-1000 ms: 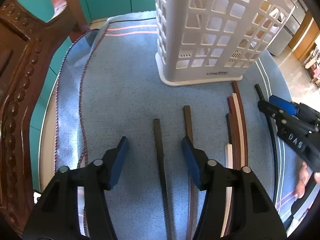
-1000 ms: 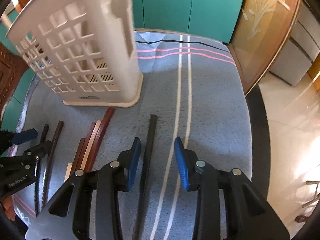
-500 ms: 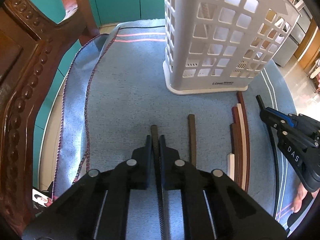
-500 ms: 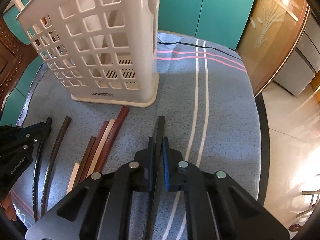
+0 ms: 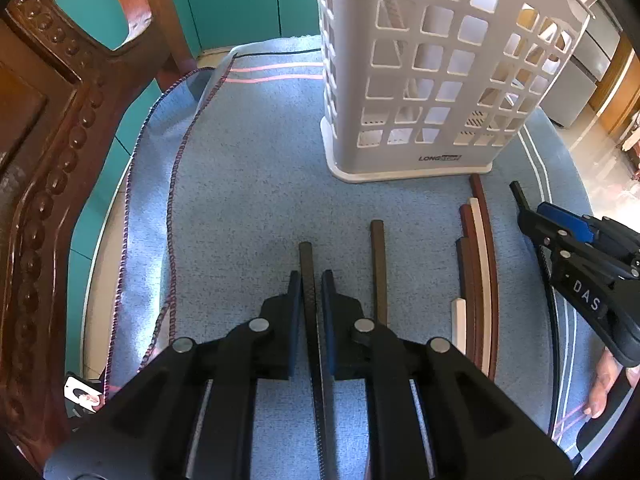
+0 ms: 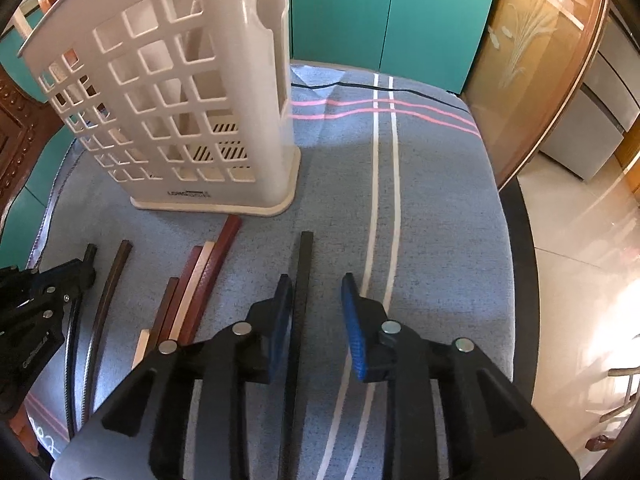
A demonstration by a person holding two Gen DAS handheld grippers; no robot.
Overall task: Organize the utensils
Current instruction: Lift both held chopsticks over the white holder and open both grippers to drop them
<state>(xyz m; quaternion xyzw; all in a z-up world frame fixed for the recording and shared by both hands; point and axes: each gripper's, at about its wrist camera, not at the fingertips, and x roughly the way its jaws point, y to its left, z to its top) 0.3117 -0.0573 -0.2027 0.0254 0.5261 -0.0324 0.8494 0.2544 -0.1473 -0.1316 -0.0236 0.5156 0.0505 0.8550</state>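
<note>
- Chopsticks lie in a loose row on the blue-grey woven cloth [image 5: 248,200], lower half of both frames: dark, brown, reddish and cream sticks [image 5: 478,280].
- White plastic lattice utensil basket [image 5: 420,80] stands upright at upper centre; through its holes nothing can be made out inside.
- Left gripper [image 5: 311,294] has its jaws pressed onto a black chopstick [image 5: 306,264].
- Right gripper [image 6: 314,300] is opening; another black chopstick [image 6: 304,256] sits between the jaws, touching the left pad only.
</note>
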